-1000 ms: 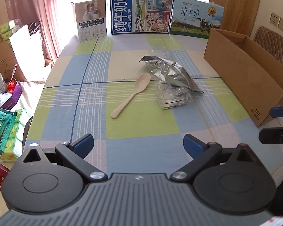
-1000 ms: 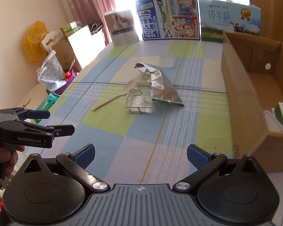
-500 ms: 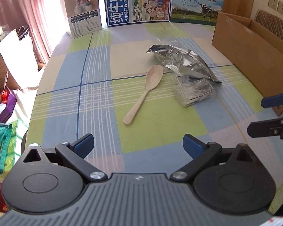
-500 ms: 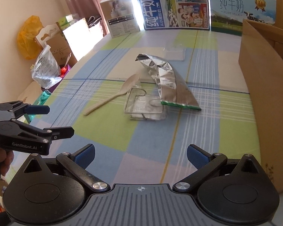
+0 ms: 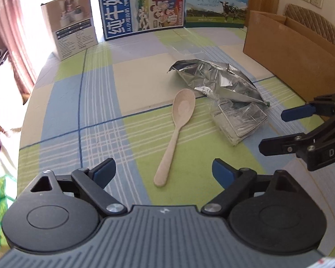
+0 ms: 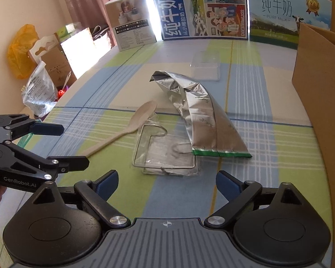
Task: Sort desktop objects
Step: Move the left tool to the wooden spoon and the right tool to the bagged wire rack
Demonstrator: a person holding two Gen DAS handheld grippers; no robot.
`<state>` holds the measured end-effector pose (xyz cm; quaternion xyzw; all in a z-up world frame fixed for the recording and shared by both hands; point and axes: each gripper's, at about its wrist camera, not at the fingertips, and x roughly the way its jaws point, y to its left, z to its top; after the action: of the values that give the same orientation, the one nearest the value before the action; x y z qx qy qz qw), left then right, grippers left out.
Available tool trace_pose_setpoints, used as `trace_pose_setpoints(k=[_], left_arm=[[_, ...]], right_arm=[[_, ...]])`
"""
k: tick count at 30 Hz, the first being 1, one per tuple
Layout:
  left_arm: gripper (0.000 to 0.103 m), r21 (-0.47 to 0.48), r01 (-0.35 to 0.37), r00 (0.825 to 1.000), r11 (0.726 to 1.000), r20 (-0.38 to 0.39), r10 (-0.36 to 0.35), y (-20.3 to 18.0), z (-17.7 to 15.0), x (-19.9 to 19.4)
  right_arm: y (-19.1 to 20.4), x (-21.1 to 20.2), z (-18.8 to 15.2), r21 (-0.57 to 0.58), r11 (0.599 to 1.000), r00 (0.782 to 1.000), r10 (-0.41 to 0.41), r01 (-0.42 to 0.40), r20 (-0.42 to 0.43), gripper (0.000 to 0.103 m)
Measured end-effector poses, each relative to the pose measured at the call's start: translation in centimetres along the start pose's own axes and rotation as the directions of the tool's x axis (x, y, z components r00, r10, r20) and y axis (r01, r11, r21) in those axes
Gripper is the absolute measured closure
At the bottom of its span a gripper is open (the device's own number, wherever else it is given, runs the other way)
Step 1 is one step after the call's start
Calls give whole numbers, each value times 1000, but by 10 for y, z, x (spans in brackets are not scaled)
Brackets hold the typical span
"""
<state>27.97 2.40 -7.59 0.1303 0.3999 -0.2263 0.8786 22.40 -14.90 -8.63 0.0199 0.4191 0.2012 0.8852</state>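
A beige spoon (image 5: pixel 181 122) (image 6: pixel 131 125) lies on the plaid tablecloth, bowl away from me. Its handle end sits just ahead of my left gripper (image 5: pixel 163 168), between the two fingers. That gripper's jaws are wide and closing, with nothing pressed. Right of the spoon, a crumpled silver foil bag (image 5: pixel 216 82) (image 6: pixel 203 116) rests partly on a clear packet with a wire frame (image 5: pixel 239 120) (image 6: pixel 165 154). My right gripper (image 6: pixel 167 178) hovers just short of that packet, its jaws wide and closing on nothing. Each gripper shows from the side in the other's view, the right (image 5: pixel 275 131) and the left (image 6: pixel 73 146).
An open cardboard box (image 5: pixel 290 67) (image 6: pixel 319 78) stands along the right. A clear plastic lid (image 6: pixel 206 67) lies behind the foil bag. Milk cartons (image 5: pixel 143 6) and a white box (image 5: pixel 73 31) line the far edge. Bags and boxes sit off the table's left side (image 6: pixel 38 91).
Both grippers have moved forward and down toward the spoon and packet, which now look larger and closer. Both pairs of jaws have narrowed a little.
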Motion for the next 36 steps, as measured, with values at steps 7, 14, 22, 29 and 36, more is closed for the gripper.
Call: trace_pose_setpoints(k=[7, 14, 22, 29, 36], left_arm=[[34, 69, 37, 999, 997, -29, -35, -2, 9, 25], [61, 101, 77, 996, 992, -45, -73, -6, 20, 45], [97, 96, 70, 997, 993, -46, -65, -11, 19, 45], [97, 66, 46, 998, 997, -52, -42, -17, 14, 39], [96, 62, 40, 998, 997, -50, -37, -16, 11, 36]], right_arm=[[4, 14, 5, 7, 1000, 1000, -10, 10, 10, 19], [2, 23, 8, 15, 1000, 1000, -12, 12, 10, 25], [7, 25, 10, 31, 999, 1000, -22, 21, 20, 31], [12, 23, 13, 82, 996, 999, -30, 28, 20, 30], [16, 33, 16, 83, 994, 998, -67, 66, 7, 19]])
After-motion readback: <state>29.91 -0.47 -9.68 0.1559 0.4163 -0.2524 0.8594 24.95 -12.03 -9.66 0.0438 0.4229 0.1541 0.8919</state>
